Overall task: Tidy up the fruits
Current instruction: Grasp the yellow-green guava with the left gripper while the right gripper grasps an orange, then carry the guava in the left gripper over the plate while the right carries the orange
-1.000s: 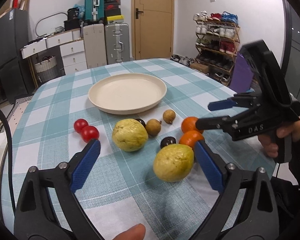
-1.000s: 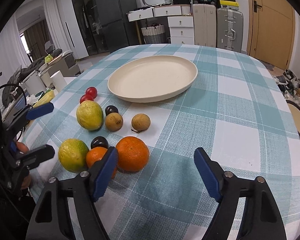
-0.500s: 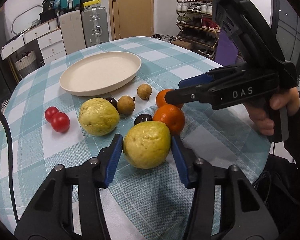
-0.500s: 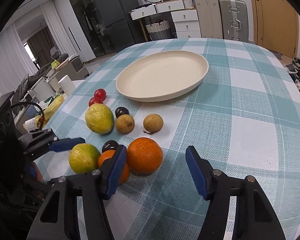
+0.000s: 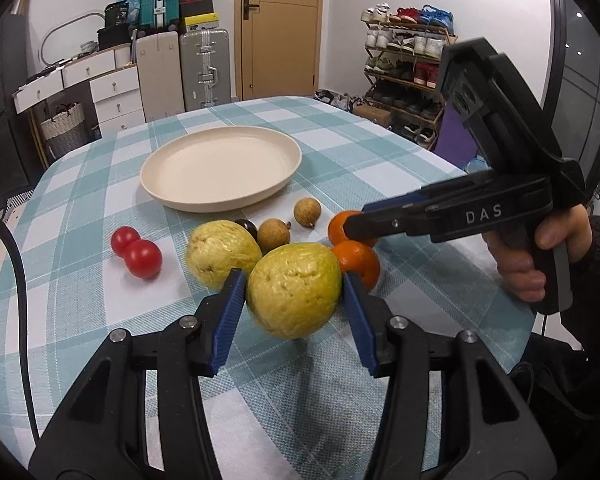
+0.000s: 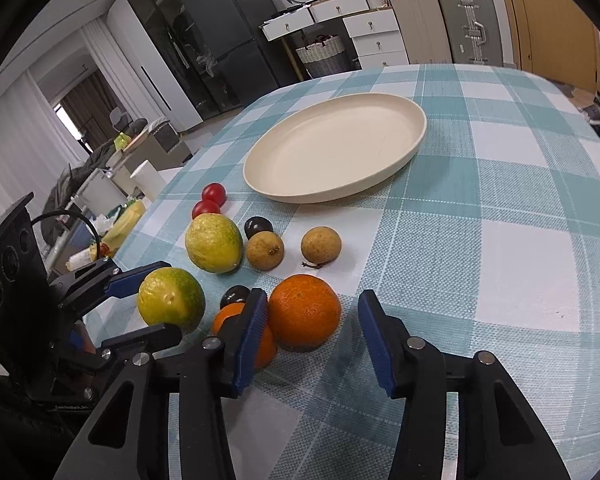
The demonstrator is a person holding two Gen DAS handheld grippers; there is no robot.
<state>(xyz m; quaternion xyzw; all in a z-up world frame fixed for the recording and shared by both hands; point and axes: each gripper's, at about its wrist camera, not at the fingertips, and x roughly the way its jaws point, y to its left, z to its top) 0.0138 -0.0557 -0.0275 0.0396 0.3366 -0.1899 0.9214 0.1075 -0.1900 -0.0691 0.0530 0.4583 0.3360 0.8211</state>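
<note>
My left gripper [image 5: 292, 280] is shut on a yellow-green guava [image 5: 294, 294], one blue pad pressed on each side; from the right wrist view this guava [image 6: 171, 298] sits at the left. My right gripper [image 6: 313, 300] is closing around a large orange [image 6: 304, 312]. Its left pad touches the fruit, while a gap still shows at the right pad. A second orange [image 6: 236, 332] lies partly hidden behind the left finger. The cream plate [image 6: 324, 196] stands behind the fruit with nothing on it.
On the checked cloth lie another guava [image 5: 222, 256], two red tomatoes [image 5: 142, 258], two brown longans [image 5: 274, 234] and two dark round fruits [image 6: 258, 226]. A hand [image 5: 540, 264] grips the right gripper's handle by the table's right edge. Furniture stands beyond the table.
The left gripper came up to the near guava and its jaws shut on it. The right gripper's jaws narrowed around the large orange and tilted slightly.
</note>
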